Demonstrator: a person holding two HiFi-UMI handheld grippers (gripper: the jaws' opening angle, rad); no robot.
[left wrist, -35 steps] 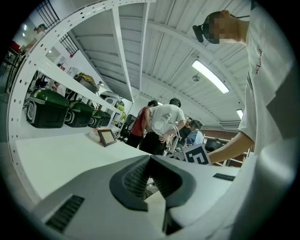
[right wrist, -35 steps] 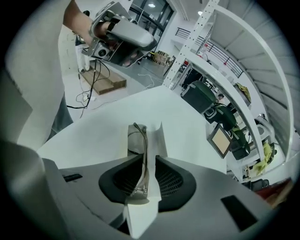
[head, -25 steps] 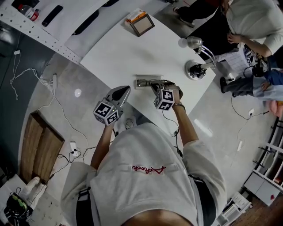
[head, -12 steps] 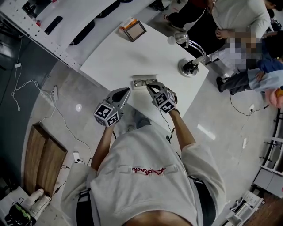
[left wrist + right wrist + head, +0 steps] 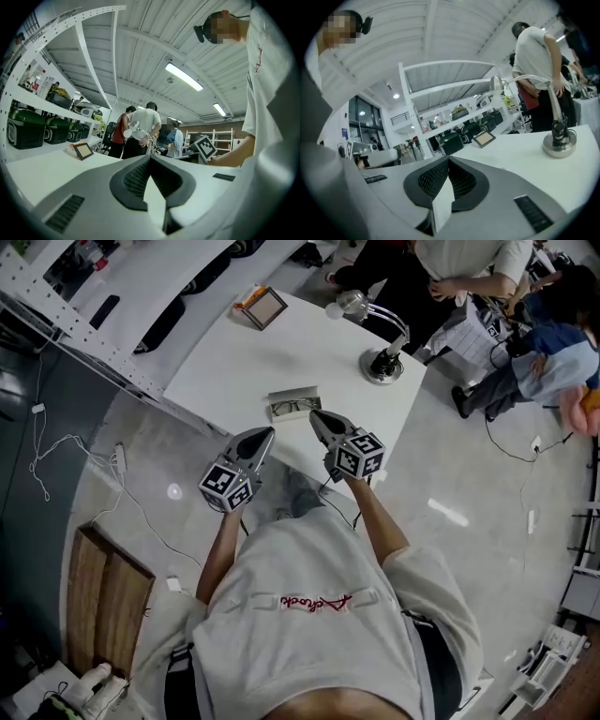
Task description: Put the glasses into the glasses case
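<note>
glasses (image 5: 292, 409) appeared to lie inside the open glasses case (image 5: 293, 392), near the counter (image 5: 281, 343) edge | case's long axis ran crosswise to both grippers | right hand-held gripper (image 5: 317, 417) just short of the case, nearer; left hand-held gripper (image 5: 263, 435) farther from the case | both closed and empty | judged: placing looked done

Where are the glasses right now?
In the head view, the glasses lie in the open glasses case on the white table, just ahead of the left gripper and right gripper, left of the desk lamp.
</note>
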